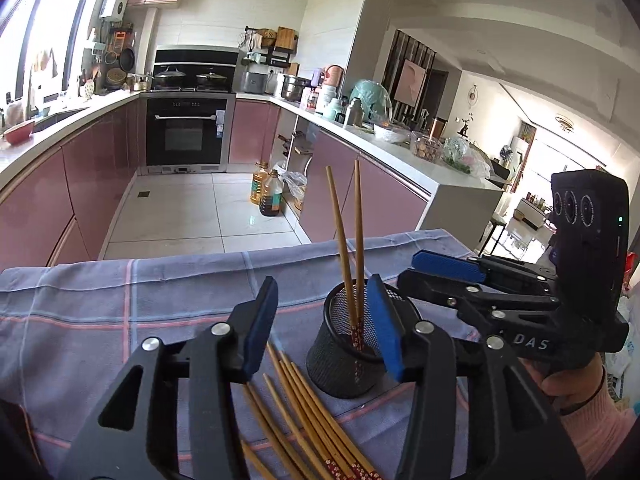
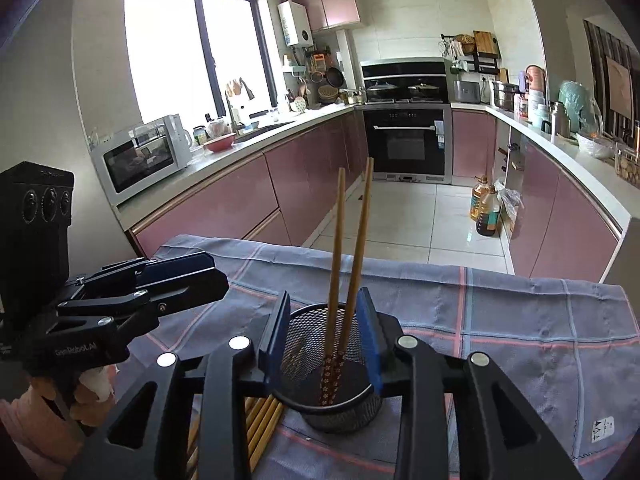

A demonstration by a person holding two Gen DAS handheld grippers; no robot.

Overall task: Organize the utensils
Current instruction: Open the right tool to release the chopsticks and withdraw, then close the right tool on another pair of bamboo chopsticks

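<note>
A black mesh cup (image 1: 344, 344) stands on a blue checked cloth (image 1: 100, 312) and holds two wooden chopsticks (image 1: 348, 248) upright. Several more chopsticks (image 1: 304, 420) lie flat on the cloth in front of it. My left gripper (image 1: 326, 320) is open and empty, above the loose chopsticks, left of the cup. My right gripper (image 2: 326, 332) is open, its blue pads either side of the cup (image 2: 332, 372) and the two standing chopsticks (image 2: 348, 264), touching nothing that I can see. Each gripper shows in the other's view: the right one (image 1: 460, 276) and the left one (image 2: 192, 276).
The cloth's far edge (image 2: 400, 268) drops off to a tiled kitchen floor. Pink cabinets line both sides. Oil bottles (image 1: 268, 192) stand on the floor. Loose chopsticks (image 2: 260, 424) lie left of the cup in the right wrist view.
</note>
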